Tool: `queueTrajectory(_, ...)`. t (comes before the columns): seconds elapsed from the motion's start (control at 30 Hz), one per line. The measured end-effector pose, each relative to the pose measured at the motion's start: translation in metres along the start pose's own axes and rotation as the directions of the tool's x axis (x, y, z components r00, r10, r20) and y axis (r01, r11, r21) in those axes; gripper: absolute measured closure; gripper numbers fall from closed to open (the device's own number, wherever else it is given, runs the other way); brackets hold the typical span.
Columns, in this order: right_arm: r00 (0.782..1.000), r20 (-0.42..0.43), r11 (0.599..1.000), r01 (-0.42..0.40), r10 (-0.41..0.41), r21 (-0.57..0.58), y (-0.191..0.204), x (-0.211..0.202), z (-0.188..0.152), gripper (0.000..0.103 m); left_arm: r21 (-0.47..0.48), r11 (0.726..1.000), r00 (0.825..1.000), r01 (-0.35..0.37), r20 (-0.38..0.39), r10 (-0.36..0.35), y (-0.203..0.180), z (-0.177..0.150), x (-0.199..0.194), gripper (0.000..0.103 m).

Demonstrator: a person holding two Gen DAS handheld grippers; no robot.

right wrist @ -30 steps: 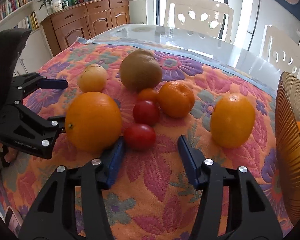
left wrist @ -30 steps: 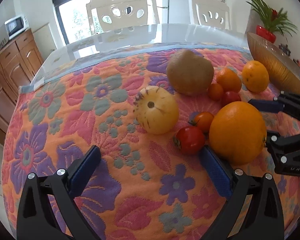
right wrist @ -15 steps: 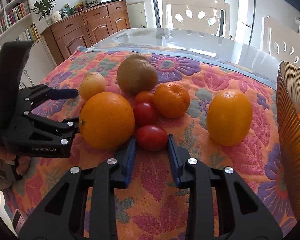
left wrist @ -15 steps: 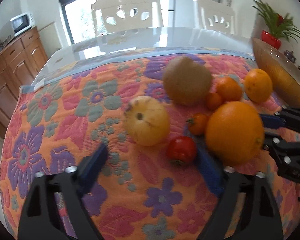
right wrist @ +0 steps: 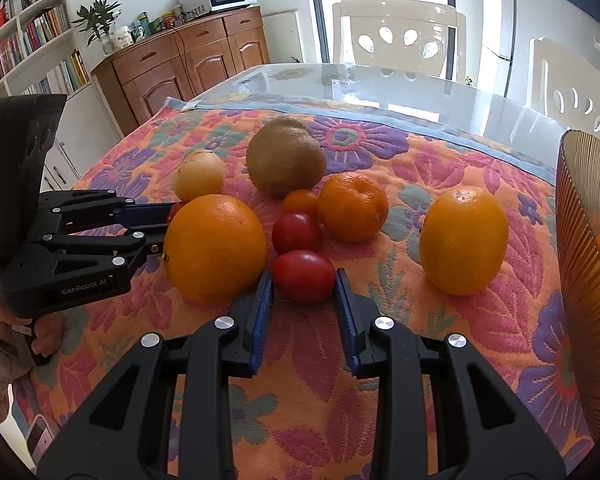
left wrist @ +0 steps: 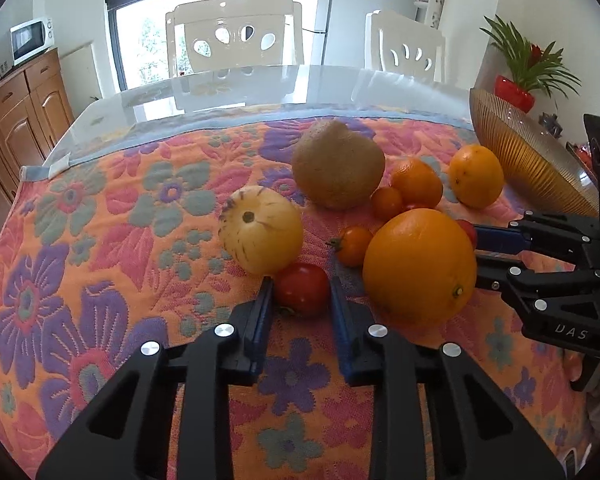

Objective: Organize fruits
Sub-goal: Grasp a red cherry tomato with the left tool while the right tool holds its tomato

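My left gripper point(left wrist: 301, 294) is shut on a small red tomato point(left wrist: 302, 288) that rests on the flowered tablecloth, just in front of a yellow striped melon point(left wrist: 262, 229). My right gripper point(right wrist: 303, 286) is shut on another red tomato point(right wrist: 303, 276), also on the cloth. Between the two grippers sits a large orange point(left wrist: 420, 266) point(right wrist: 215, 248). A second red tomato point(right wrist: 297, 232) lies just beyond the right gripper's one. The ribbed amber bowl point(right wrist: 580, 260) stands at the right edge and holds some fruit.
A brown fruit point(right wrist: 286, 160), a mandarin point(right wrist: 354, 206), a smaller orange point(right wrist: 464, 240) and orange cherry tomatoes point(left wrist: 354, 240) are clustered mid-cloth. The bare glass tabletop point(left wrist: 260, 88) and white chairs lie beyond. A hand point(right wrist: 4, 328) holds the left gripper's handle.
Both grippers have closed from wide open onto their red tomatoes. The left gripper has moved forward and right to bring its tomato between its fingers.
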State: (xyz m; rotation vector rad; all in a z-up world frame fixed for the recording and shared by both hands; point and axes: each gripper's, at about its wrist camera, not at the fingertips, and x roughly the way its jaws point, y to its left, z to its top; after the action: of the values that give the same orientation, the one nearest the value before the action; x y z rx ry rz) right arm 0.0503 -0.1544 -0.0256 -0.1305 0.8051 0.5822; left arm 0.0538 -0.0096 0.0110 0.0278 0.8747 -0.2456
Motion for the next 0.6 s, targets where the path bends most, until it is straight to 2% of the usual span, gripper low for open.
queueTrajectory(0.43,0.999,0.044,0.999,-0.018,0.017,0.043,-0.010,-0.009,-0.002,0.072,-0.001,1.000,0.999,0.014,0.047,-0.014,-0.001,-0.003,-0.011,0.077)
queueTrajectory(0.6,0.999,0.041,0.999,-0.011,0.009,0.044,-0.010,-0.010,-0.002,0.072,0.017,1.000,0.999,0.018,0.043,-0.018,-0.004,-0.002,-0.011,0.077)
